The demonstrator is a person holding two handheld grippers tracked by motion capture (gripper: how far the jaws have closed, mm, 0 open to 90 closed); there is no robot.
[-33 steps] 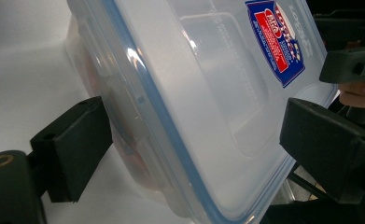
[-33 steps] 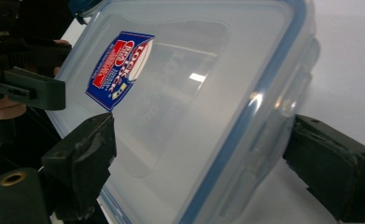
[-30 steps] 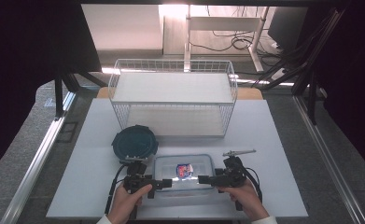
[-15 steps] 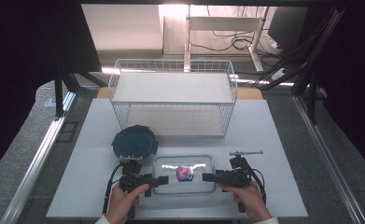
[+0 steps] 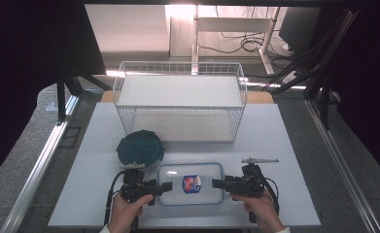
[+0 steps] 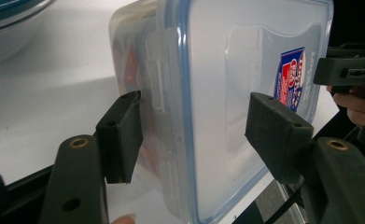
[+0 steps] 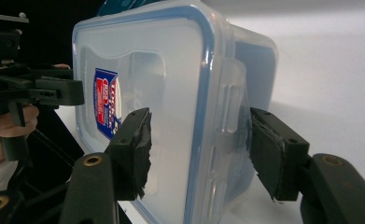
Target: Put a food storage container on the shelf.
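Fingers spread on both grippers: the left gripper (image 5: pixel 167 186) has its jaws wide apart astride the left end of the box (image 5: pixel 191 184), one over the lid, one beside the side latch (image 6: pixel 156 70), neither clearly pressing, and the right gripper (image 5: pixel 217 184) straddles the right end the same way, open. The box, clear with a blue-rimmed lid and a red and blue label (image 5: pixel 191 183), lies flat near the front edge of the table (image 5: pixel 285 145), just right of a round tub (image 5: pixel 140 149) and in front of a wire basket (image 5: pixel 180 108). The step in hand looks like taking hold of both ends. Next, each gripper likely needs to close evenly on its end before any lift or latch work
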